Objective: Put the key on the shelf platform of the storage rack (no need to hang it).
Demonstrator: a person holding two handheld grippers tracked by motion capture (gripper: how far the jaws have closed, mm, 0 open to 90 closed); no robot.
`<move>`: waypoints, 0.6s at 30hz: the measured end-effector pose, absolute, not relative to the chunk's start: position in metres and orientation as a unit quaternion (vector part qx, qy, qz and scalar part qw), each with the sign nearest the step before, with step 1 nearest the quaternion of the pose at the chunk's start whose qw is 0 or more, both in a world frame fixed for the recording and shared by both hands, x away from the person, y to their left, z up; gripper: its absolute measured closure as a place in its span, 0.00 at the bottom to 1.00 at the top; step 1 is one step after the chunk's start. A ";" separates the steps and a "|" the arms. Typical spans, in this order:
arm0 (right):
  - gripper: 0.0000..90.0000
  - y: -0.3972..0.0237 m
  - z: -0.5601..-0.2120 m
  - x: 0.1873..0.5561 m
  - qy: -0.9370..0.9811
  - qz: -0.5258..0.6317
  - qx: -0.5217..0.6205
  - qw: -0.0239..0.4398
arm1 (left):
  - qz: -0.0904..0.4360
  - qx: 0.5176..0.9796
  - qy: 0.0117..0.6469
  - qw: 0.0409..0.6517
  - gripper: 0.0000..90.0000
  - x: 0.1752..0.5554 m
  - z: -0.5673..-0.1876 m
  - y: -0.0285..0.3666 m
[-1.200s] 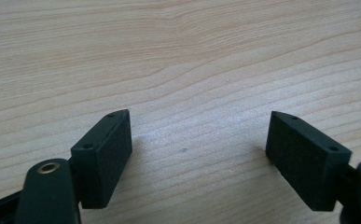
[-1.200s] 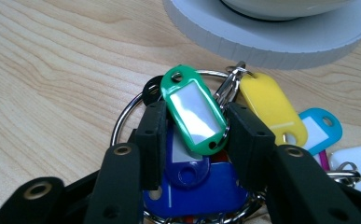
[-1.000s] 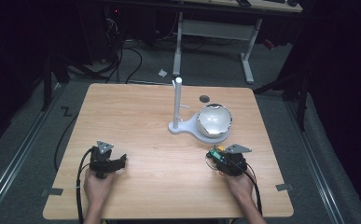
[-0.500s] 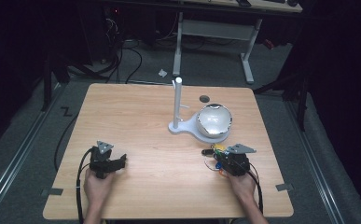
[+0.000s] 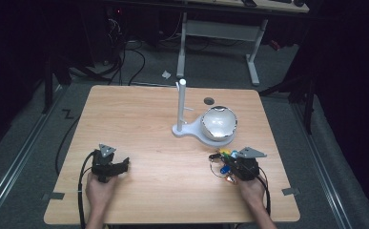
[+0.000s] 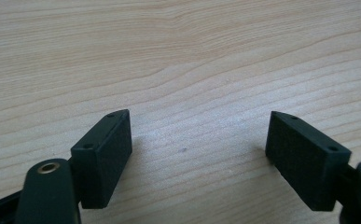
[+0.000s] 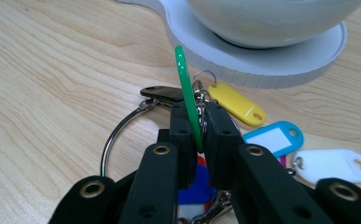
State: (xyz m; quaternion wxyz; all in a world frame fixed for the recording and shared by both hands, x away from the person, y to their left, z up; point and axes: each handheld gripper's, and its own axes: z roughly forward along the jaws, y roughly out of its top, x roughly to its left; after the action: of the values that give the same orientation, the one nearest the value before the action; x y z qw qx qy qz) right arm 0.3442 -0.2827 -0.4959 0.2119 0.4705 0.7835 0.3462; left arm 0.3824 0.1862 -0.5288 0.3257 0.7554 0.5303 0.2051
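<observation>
From the high view, a person seated at a wooden counter [image 5: 139, 119] holds a tool in each hand. The right tool [image 5: 230, 164] sits over a bunch of key tags [image 5: 221, 162], with a white bowl [image 5: 219, 122] on a white stand [image 5: 183, 112] just beyond it. The left tool [image 5: 120, 167] rests on bare wood, well apart from the bunch.

In the left gripper view, the left tool [image 6: 199, 149] has its jaws spread wide apart over plain wood grain, with nothing between them.

In the right gripper view, the right tool [image 7: 198, 123] is clamped on a green tag [image 7: 186, 86] that stands on edge, rising between the closed jaws. A metal ring [image 7: 122, 130] curves away on one side of the tool; a yellow tag [image 7: 236, 105], a blue tag [image 7: 274, 137] and a white tag [image 7: 332, 165] lie on the other. The round base of the stand [image 7: 262, 65], with the bowl [image 7: 271, 18] on it, sits just ahead.

The step in hand appears to be the pick-up of the bunch by its green tag. The next move likely calls for a steady lift that keeps the thin tag from slipping, then a carry towards the upright post of the stand or the bowl; which of the two cannot be told.
</observation>
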 end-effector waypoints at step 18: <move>0.92 -0.295 -0.455 0.337 0.768 0.378 0.464 0.228 | 0.205 0.755 0.530 0.326 0.26 0.382 -0.529 0.186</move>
State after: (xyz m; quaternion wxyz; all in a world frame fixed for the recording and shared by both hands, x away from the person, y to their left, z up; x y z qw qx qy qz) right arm 0.3367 -0.2954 -0.4550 0.2275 0.4637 0.7681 0.3784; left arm 0.3825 0.1863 -0.5288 0.3259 0.7553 0.5304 0.2048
